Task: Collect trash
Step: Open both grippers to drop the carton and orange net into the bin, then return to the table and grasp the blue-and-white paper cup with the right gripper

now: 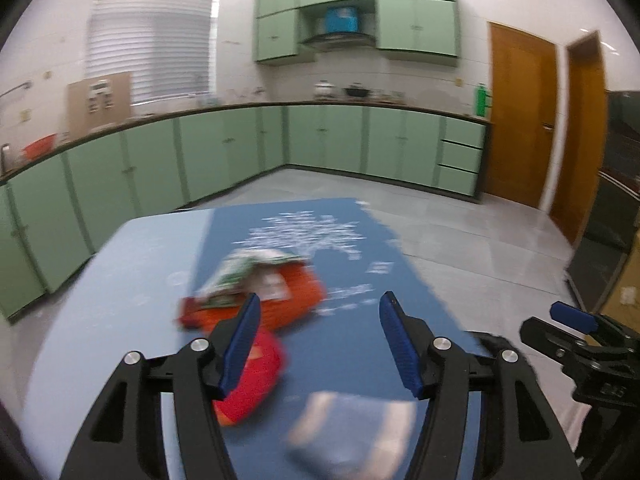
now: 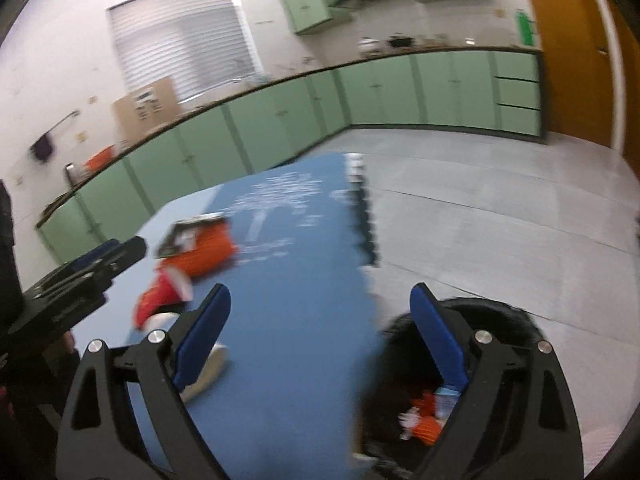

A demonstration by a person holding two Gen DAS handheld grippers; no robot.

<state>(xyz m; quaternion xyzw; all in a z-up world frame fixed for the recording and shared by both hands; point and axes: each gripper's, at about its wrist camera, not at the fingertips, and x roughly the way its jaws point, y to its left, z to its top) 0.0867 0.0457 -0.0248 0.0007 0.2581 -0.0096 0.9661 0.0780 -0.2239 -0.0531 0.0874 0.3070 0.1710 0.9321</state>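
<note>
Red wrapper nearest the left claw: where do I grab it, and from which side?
Probably pinch the red wrapper at its near free end, coming from above and this side. It looks flat on the blue mat, and the orange packet crowds its far end.

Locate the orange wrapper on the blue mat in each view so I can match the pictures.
Left wrist: orange wrapper lies centre-left, just beyond the near blue pad.
Right wrist: orange wrapper lies left of centre, near the mat's far end.
Shared landmark: the white print on the blue mat.
</note>
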